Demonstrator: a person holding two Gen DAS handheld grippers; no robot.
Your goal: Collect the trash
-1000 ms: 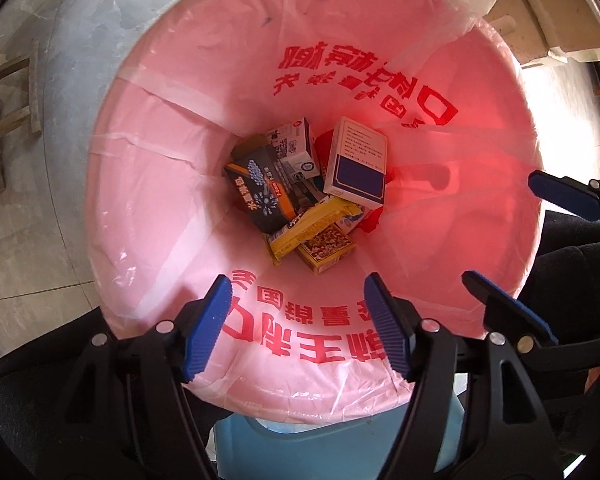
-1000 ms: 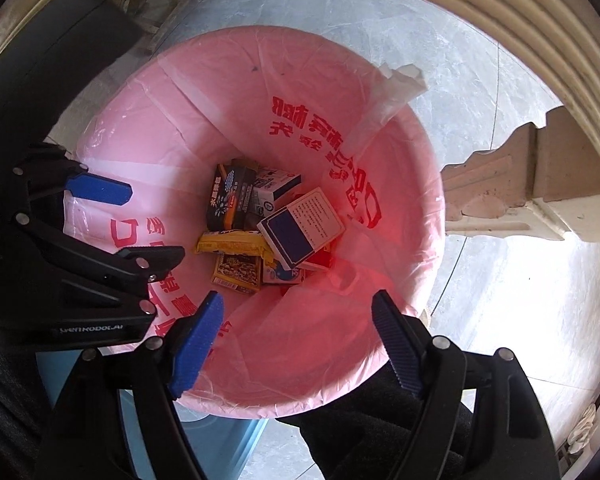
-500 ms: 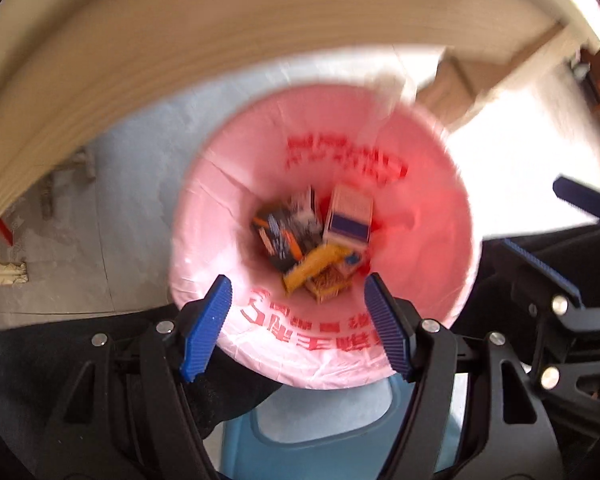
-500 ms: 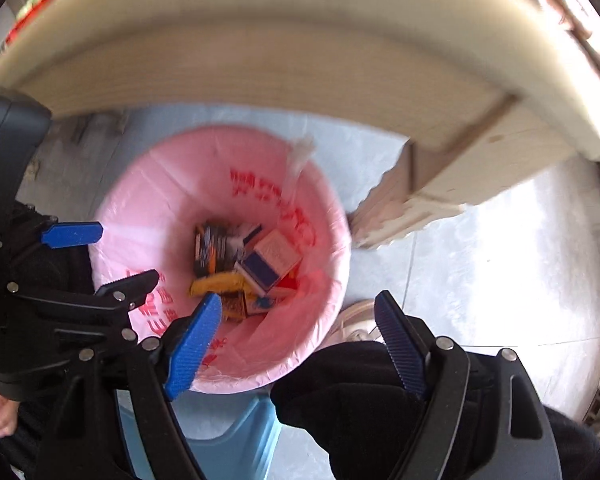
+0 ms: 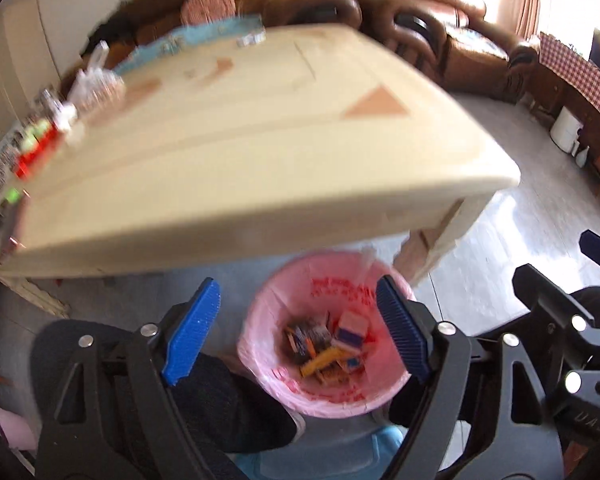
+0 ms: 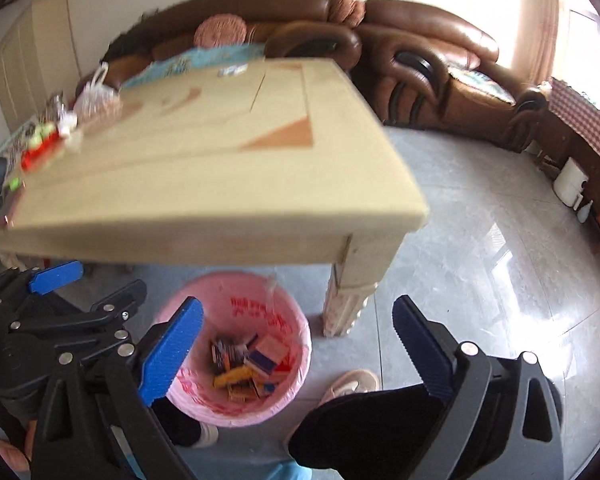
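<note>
A pink-lined trash bin (image 5: 268,344) (image 6: 196,312) stands on the floor below the table's near edge, with several small boxes and wrappers (image 5: 328,344) (image 6: 252,364) lying in its bottom. My left gripper (image 5: 298,328) hangs high above the bin with its jaws opening and nothing between them. My right gripper (image 6: 296,352) is also above the bin, jaws opening and empty. Each gripper shows in the other's view: the right one (image 5: 560,320) at the right edge, the left one (image 6: 60,320) at the left.
A beige wooden table (image 5: 260,152) (image 6: 204,168) fills the middle, with a tied plastic bag (image 5: 96,84) (image 6: 96,100) and red and green clutter (image 5: 36,148) (image 6: 36,148) along its left side. Its leg (image 6: 348,300) stands beside the bin. A brown sofa (image 6: 420,52) runs behind. A person's dark knees and a shoe (image 6: 352,384) are near.
Both grippers rose away from the bin and tilted up, so the tabletop and sofa came into view. Both sets of jaws spread wider. The bin looks smaller and lower.
</note>
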